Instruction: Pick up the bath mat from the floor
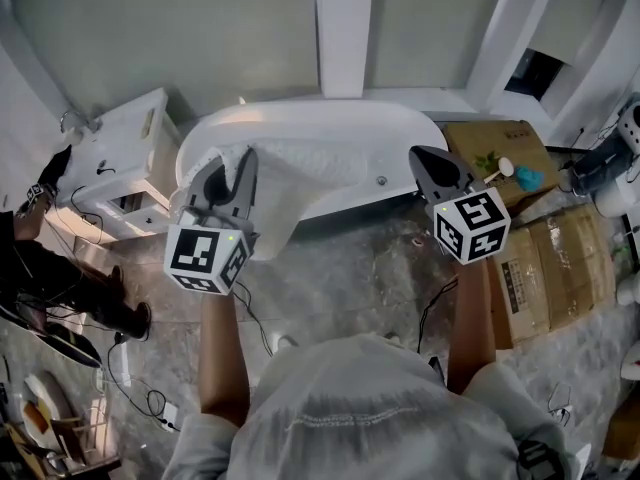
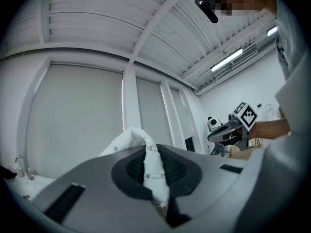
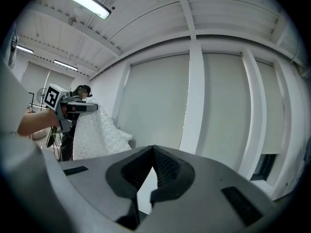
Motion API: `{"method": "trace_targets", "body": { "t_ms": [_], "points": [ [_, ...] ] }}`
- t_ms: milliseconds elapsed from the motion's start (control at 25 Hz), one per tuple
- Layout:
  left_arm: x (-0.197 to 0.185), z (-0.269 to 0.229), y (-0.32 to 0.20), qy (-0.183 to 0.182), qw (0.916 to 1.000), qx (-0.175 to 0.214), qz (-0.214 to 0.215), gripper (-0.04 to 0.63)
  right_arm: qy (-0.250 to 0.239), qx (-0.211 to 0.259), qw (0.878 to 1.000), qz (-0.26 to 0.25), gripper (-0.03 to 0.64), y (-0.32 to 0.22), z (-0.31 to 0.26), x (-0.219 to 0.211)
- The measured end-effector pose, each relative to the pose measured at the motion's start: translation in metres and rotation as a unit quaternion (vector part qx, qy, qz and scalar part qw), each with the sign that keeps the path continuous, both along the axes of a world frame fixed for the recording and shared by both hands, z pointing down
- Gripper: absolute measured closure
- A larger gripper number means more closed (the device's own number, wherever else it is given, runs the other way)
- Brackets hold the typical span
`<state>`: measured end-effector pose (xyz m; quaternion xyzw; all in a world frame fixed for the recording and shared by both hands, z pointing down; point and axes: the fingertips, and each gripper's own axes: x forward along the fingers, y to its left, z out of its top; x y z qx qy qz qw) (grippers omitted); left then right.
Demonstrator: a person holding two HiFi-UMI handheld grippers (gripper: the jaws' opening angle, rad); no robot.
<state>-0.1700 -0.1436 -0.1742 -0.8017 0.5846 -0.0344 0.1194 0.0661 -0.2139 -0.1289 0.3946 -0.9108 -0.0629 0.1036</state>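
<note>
The white dotted bath mat hangs off the floor from my left gripper, which is shut on one edge of it; the cloth drapes down in front of the white bathtub. In the left gripper view a fold of the mat is pinched between the closed jaws. My right gripper is raised at the right, level with the left one, shut with nothing in it. Its tips meet against the pale wall. From there I see the left gripper with the mat hanging below it.
Flattened cardboard boxes lie on the floor at the right. A white cabinet stands left of the tub, with another person's legs beside it. Cables run over the marbled floor. A white pillar rises behind the tub.
</note>
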Motion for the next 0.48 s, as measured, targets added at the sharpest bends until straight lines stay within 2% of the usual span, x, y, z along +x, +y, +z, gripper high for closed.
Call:
{"method": "trace_targets", "body": {
  "t_ms": [480],
  "points": [
    [0.003,0.006,0.008,-0.007,0.9999,-0.009,-0.001,0.568,0.003,-0.017,1.000,-0.017,0.601,0.009,0.012,-0.003]
  ]
}}
